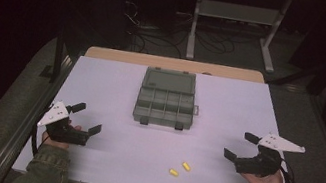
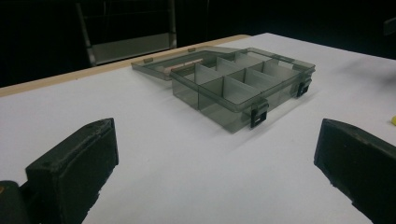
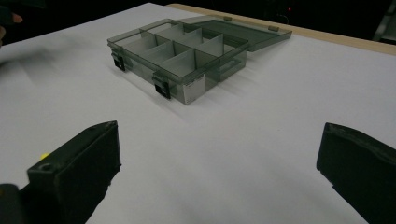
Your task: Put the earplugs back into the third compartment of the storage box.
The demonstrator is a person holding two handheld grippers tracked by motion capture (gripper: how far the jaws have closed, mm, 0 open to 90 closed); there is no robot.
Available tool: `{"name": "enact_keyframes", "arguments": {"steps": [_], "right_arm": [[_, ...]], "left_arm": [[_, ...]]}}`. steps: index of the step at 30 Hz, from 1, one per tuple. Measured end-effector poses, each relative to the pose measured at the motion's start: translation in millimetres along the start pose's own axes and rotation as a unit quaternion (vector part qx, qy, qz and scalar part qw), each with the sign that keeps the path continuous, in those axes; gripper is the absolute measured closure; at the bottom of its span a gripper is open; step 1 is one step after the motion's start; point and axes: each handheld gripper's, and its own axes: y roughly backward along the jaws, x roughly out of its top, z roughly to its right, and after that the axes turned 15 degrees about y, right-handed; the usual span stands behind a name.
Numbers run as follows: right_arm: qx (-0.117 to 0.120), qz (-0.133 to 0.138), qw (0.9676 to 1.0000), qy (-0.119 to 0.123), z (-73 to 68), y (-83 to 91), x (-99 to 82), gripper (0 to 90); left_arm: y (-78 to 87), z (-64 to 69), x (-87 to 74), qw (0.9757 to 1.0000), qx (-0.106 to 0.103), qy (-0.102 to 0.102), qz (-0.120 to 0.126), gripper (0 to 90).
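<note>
A smoky grey compartment box lies open in the middle of the white table, its lid folded back flat; its compartments look empty. Two small yellow pieces lie near the front edge, between the hands. My left gripper rests at the front left, open, nothing between its jaws. My right gripper rests at the front right, open and empty. Both point toward the box.
A wooden strip edges the table's far side. Beyond it stand a white metal frame and loose cables on a dark floor. A metal rail runs along the table's left edge.
</note>
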Motion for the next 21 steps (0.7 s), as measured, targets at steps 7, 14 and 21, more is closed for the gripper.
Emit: {"name": "enact_keyframes", "arguments": {"steps": [7, 14, 21], "right_arm": [[0.0, 0.001, 1.0, -0.004, -1.6, 1.9, 0.5, 0.0], [0.005, -0.004, 1.0, -0.004, -3.0, 0.6, 2.7, 0.0], [0.011, -0.018, 0.9998, 0.004, -6.8, -2.7, 5.6, 0.0]], "left_arm": [[0.9, 1.1, 0.0, 1.0, 0.001, 0.0, 0.002, 0.0], [2.7, 3.1, -0.4, 1.0, 0.002, -0.003, 0.0, 0.0], [3.4, 2.9, -0.7, 1.0, 0.002, -0.001, 0.001, 0.0]]}}
